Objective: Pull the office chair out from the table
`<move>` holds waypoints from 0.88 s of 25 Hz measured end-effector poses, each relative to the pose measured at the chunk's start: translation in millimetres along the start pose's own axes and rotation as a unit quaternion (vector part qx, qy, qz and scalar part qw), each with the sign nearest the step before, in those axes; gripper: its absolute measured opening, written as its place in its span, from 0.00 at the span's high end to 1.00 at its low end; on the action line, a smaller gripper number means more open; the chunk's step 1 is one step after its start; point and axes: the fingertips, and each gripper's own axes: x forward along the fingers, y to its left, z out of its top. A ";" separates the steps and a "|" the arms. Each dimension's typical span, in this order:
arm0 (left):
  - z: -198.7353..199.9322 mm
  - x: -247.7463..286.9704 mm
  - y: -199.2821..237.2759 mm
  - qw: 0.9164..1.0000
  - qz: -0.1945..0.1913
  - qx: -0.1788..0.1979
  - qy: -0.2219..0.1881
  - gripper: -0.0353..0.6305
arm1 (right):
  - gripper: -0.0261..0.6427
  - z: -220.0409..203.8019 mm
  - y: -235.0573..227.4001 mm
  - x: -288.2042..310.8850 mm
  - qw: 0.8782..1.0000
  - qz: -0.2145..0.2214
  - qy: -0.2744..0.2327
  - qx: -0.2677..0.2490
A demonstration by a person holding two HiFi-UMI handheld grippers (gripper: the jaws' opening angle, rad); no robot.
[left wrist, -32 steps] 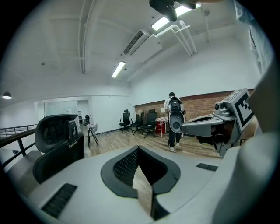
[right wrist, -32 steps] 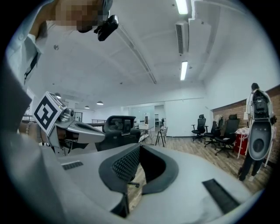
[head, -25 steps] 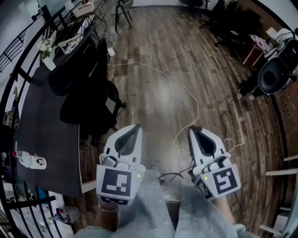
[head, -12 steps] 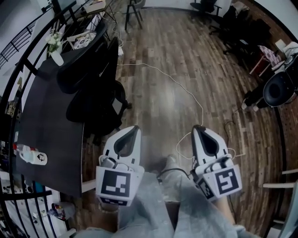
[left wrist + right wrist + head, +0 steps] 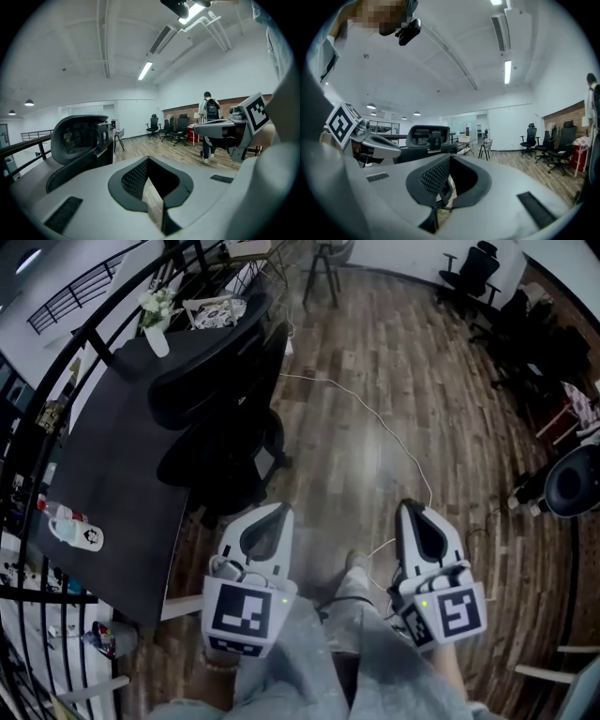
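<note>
Left gripper [image 5: 277, 511] and right gripper [image 5: 409, 507] both clenched on nothing, and the office chair [image 5: 221, 439] sits ahead-left of the left fingers, tucked against the dark worktop [image 5: 111, 460].

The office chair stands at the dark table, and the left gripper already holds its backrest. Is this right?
Not quite. The office chair stands at the dark table, but the left gripper does not hold its backrest: its jaws are shut on nothing, and floor lies between it and the chair. The head view shows this.
</note>
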 end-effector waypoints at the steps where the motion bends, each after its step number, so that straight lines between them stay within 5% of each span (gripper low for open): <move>1: 1.1 5.9 2.4 1.000 0.006 -0.003 0.002 0.95 | 0.96 2.5 -4.4 7.7 1.000 0.006 -0.004 0.002; 11: 34.4 79.3 8.1 0.998 0.063 -0.013 0.009 0.95 | 0.95 22.2 -78.6 77.9 0.997 0.074 0.000 -0.007; 22: 56.1 146.1 16.7 0.986 0.160 -0.040 0.019 0.95 | 0.96 22.1 -146.5 143.6 0.986 0.162 0.006 -0.031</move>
